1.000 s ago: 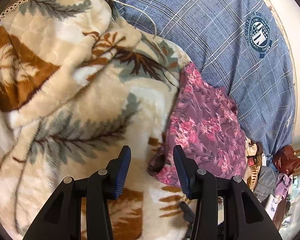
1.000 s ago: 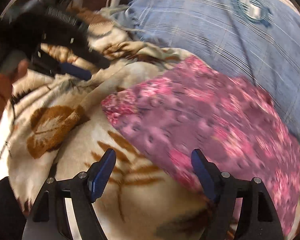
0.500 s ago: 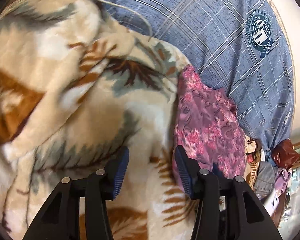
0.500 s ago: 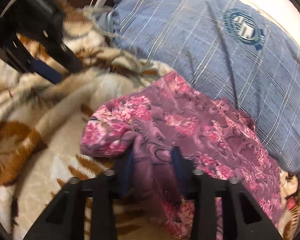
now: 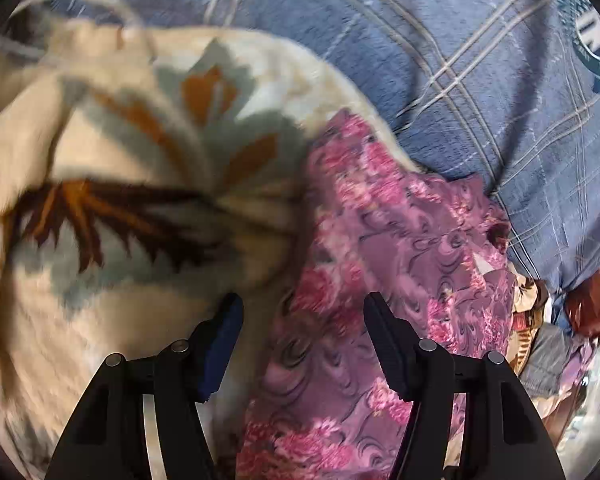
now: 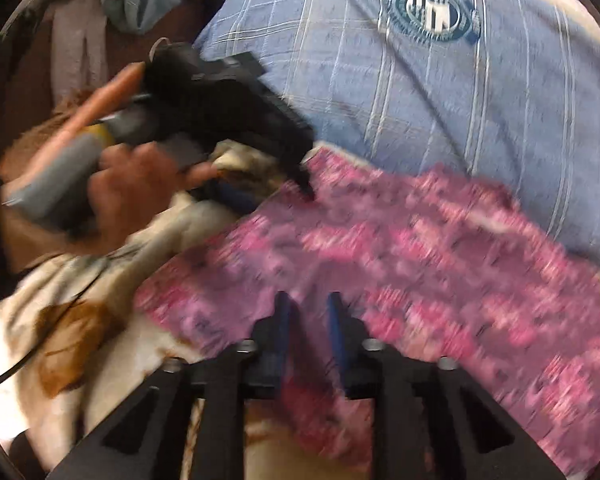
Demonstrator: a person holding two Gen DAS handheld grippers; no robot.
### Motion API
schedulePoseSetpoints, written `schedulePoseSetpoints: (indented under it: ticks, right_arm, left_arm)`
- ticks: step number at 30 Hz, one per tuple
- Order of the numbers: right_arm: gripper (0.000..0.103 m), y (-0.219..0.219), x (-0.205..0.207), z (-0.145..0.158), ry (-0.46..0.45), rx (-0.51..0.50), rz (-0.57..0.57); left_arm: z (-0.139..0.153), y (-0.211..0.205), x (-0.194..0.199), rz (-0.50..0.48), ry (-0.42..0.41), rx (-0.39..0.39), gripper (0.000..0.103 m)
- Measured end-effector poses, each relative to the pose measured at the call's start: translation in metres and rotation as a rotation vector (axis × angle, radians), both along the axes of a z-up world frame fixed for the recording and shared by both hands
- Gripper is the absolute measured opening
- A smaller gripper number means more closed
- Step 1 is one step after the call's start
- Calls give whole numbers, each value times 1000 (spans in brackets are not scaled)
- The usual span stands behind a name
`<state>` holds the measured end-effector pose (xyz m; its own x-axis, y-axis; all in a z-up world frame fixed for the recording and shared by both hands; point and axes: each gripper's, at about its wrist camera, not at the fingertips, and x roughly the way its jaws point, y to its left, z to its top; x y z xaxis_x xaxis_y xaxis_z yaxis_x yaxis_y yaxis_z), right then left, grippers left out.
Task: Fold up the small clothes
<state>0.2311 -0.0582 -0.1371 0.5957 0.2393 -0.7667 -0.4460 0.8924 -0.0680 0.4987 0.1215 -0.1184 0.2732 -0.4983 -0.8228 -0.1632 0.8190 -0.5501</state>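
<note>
Spreading apart, the left hand-held gripper [image 5: 302, 334] has its jaws opening over the near left edge of the pink flowered garment [image 5: 400, 248], its pads clear of the cloth. The right hand-held gripper [image 6: 306, 334], jaws also opening, has a fold of that garment between them; whether they press it is unclear. The garment lies on a cream leaf-patterned blanket [image 5: 140, 152], with a blue checked pillow [image 6: 440, 80] just beyond.
</note>
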Motion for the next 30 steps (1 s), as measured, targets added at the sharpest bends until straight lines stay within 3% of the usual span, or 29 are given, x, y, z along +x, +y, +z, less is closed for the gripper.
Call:
schedulePoseSetpoints:
  ticks: [1, 3, 7, 11, 12, 13, 14, 15, 16, 18, 19, 20, 23, 30]
  right_arm:
    - [61, 2, -8, 0, -1, -3, 25]
    - [70, 20, -30, 0, -37, -55, 125]
    - [75, 74, -62, -18, -185, -336, 277]
    - [73, 99, -51, -43, -204, -485, 301]
    - [72, 100, -50, -41, -214, -481, 297]
    - [62, 102, -45, -41, -216, -486, 288]
    - [50, 102, -41, -41, -217, -490, 281]
    - [22, 102, -36, -42, -211, -495, 274]
    - [14, 101, -31, -44, -199, -498, 265]
    - [14, 96, -25, -43, -181, -478, 254]
    - [14, 94, -22, -40, -187, -463, 252]
    - [14, 92, -22, -35, -203, -448, 250]
    - [13, 84, -23, -21, -223, -393, 225]
    - [13, 44, -29, 23, -211, -168, 100]
  left_arm:
    - [1, -2, 2, -7, -1, -10, 62]
    - [4, -5, 9, -44, -5, -2, 62]
    - [9, -14, 14, -139, -20, 51, 62]
    - [11, -16, 17, -165, -29, 32, 62]
    - [7, -18, 23, -167, -18, 27, 63]
    - [3, -20, 27, -170, -6, 29, 63]
    - [-2, -23, 31, -173, 10, 33, 63]
    - [-9, -30, 38, -184, 32, 33, 63]
    - [-14, -37, 42, -193, 39, 28, 62]
    - [-19, -51, 47, -210, 16, 28, 58]
    - [-16, -58, 45, -219, -27, 38, 38]
    - [-14, -64, 43, -229, -50, 54, 11]
    - [-3, -75, 33, -218, -109, 98, 12]
    - [68, -102, -4, -191, -270, 54, 11]
